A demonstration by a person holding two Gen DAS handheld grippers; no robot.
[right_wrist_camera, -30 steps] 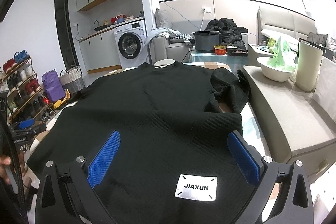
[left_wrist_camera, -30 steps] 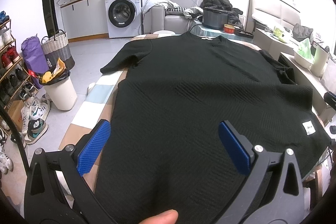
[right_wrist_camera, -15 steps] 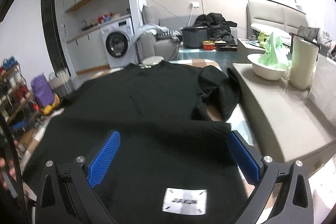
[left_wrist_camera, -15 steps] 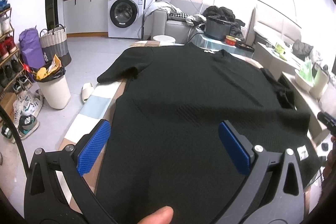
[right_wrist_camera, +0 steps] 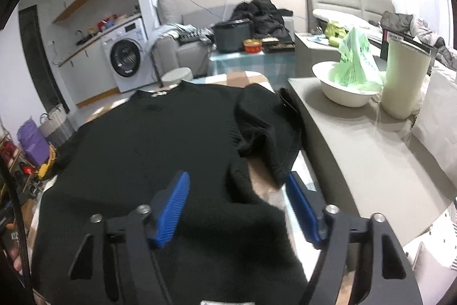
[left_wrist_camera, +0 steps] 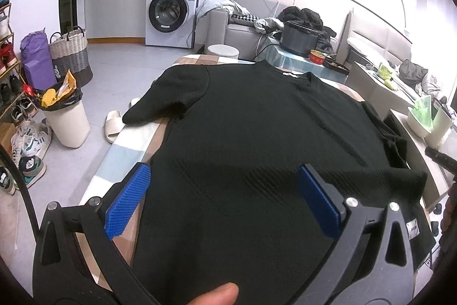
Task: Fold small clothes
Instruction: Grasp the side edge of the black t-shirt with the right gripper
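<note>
A black knit T-shirt (left_wrist_camera: pixel 257 119) lies spread flat on a table with a checked cloth (left_wrist_camera: pixel 125 156), collar at the far end. Its left sleeve (left_wrist_camera: pixel 168 96) lies flat and points off the table's left edge. Its right sleeve (right_wrist_camera: pixel 265 127) is bunched up. My left gripper (left_wrist_camera: pixel 222 176) hovers open over the shirt's lower left part, with one finger above the side edge. My right gripper (right_wrist_camera: pixel 237 182) is over the shirt's (right_wrist_camera: pixel 142 139) right side edge. Its jaws are closing, with the cloth edge below and between them and the pads not pressing on it.
A grey counter (right_wrist_camera: pixel 357 139) runs along the table's right side and carries a white bowl (right_wrist_camera: pixel 342 93) and a tall cup (right_wrist_camera: pixel 402 76). On the floor to the left are a white bin (left_wrist_camera: pixel 67 119), a slipper (left_wrist_camera: pixel 112 125) and several shoes.
The right gripper moved right to the shirt's side edge, its jaws narrowed, and the white label slid out of view. The left gripper shifted along the shirt's left part and stayed open.
</note>
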